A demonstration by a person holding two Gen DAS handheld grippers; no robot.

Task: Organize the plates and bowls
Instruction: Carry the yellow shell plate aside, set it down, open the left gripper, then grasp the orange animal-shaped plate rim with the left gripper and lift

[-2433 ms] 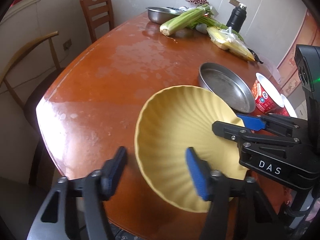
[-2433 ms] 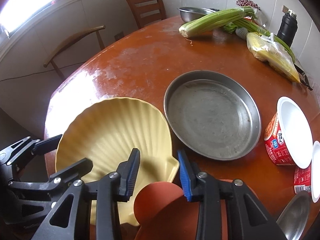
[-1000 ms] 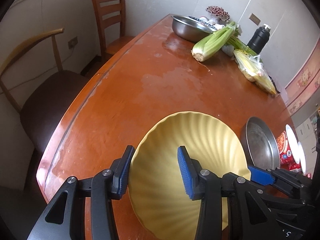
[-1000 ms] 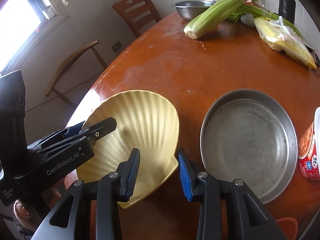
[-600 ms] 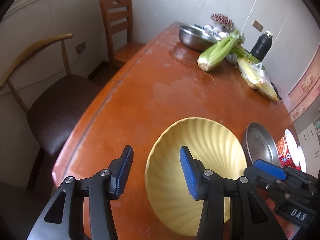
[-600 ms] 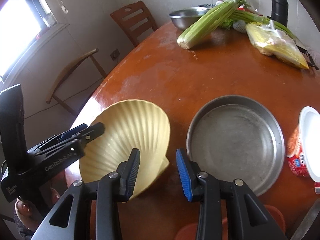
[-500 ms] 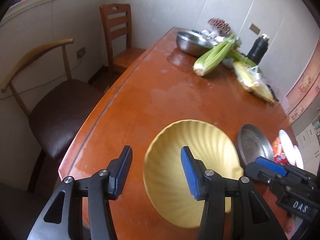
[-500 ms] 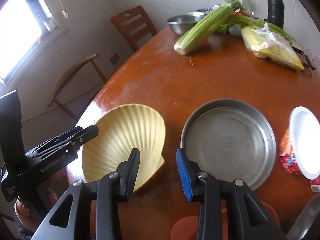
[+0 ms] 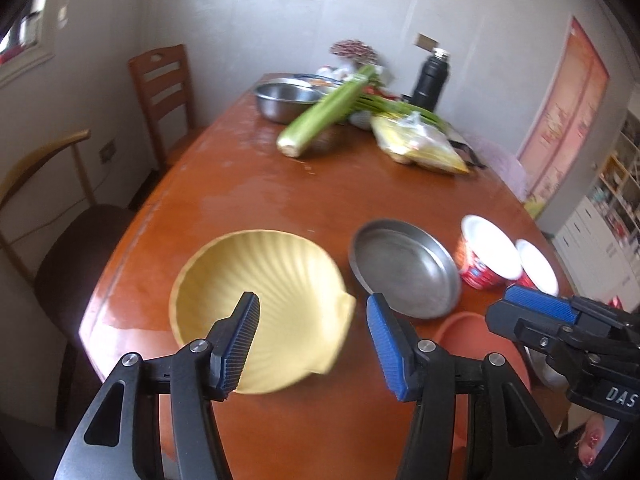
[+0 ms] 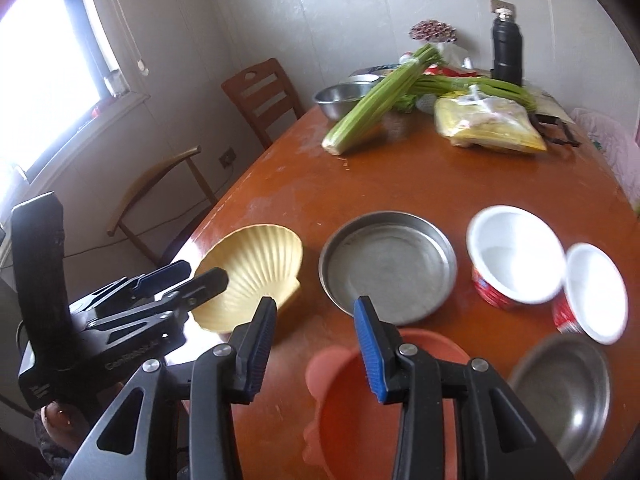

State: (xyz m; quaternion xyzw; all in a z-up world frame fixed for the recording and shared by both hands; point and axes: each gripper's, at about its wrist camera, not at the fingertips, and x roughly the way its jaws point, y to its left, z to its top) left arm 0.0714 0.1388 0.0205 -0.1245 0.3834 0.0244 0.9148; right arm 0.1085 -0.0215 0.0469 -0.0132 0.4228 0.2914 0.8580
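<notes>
A yellow shell-shaped plate (image 9: pixel 260 304) (image 10: pixel 256 276) lies on the brown table (image 9: pixel 280 200) near its front left edge. My left gripper (image 9: pixel 312 344) hovers above and behind it; its jaws are opening and no pad touches the plate. It shows at the left of the right wrist view as the left gripper (image 10: pixel 206 274). My right gripper (image 10: pixel 316 344) hangs over bare table between the yellow plate and an orange plate (image 10: pixel 384 400), jaws apart and empty. A round steel pan (image 9: pixel 404 268) (image 10: pixel 388 264) sits right of the yellow plate.
Two red cups with white lids (image 10: pixel 516 256) (image 10: pixel 592 296) and a steel bowl (image 10: pixel 560 392) stand at the right. Celery (image 10: pixel 372 108), a steel basin (image 10: pixel 344 98), a yellow bag (image 10: pixel 488 124) and a black flask (image 10: pixel 507 48) fill the far end. Chairs (image 9: pixel 164 92) (image 9: pixel 60 200) line the left side.
Both grippers have drawn back and risen away from the yellow plate, which now lies alone on the table. The left jaws stand wider than before.
</notes>
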